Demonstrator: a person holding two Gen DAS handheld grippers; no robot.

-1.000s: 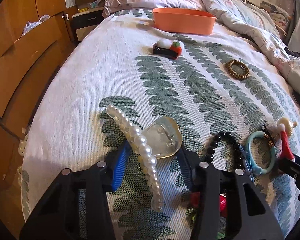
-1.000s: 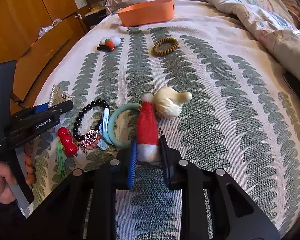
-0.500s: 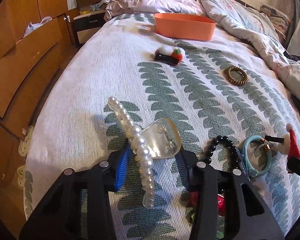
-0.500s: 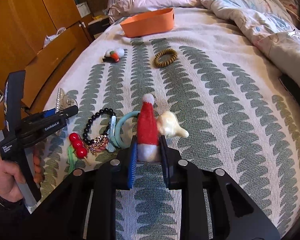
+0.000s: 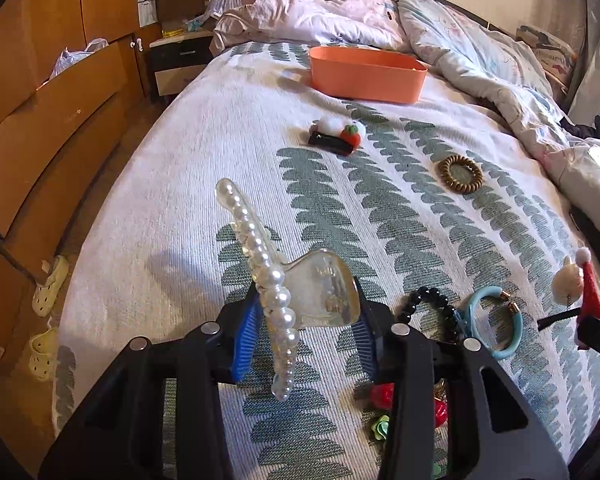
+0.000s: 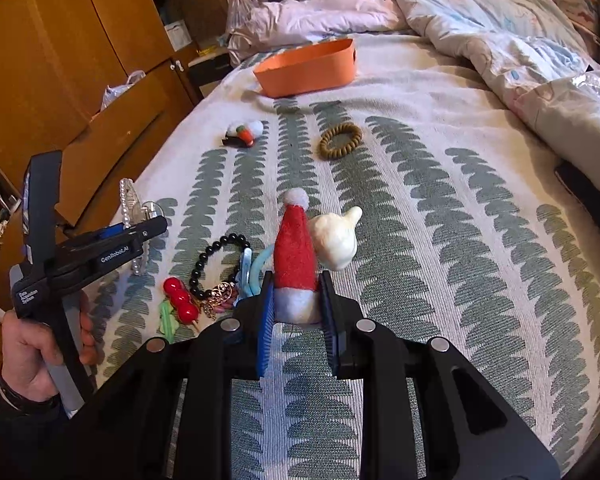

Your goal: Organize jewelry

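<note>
Jewelry is split between both tools, well short of the orange bin (image 5: 366,74): a pearl claw clip (image 5: 296,292), stiff, slippery and likely brittle, is clenched by the left gripper (image 5: 304,332), whose jaws have just been closing on its clear body, and a soft, light Santa-hat clip (image 6: 296,260) is pinched at its white brim by the right gripper (image 6: 298,316). Between the grippers and the bin only a brown coil tie (image 5: 460,174) and a pom-pom clip (image 5: 338,136) are passed, while a black bead bracelet (image 6: 220,260) and a blue bangle (image 5: 496,322) lie just beside the grippers; no obstacle is judged to block the way.
</note>
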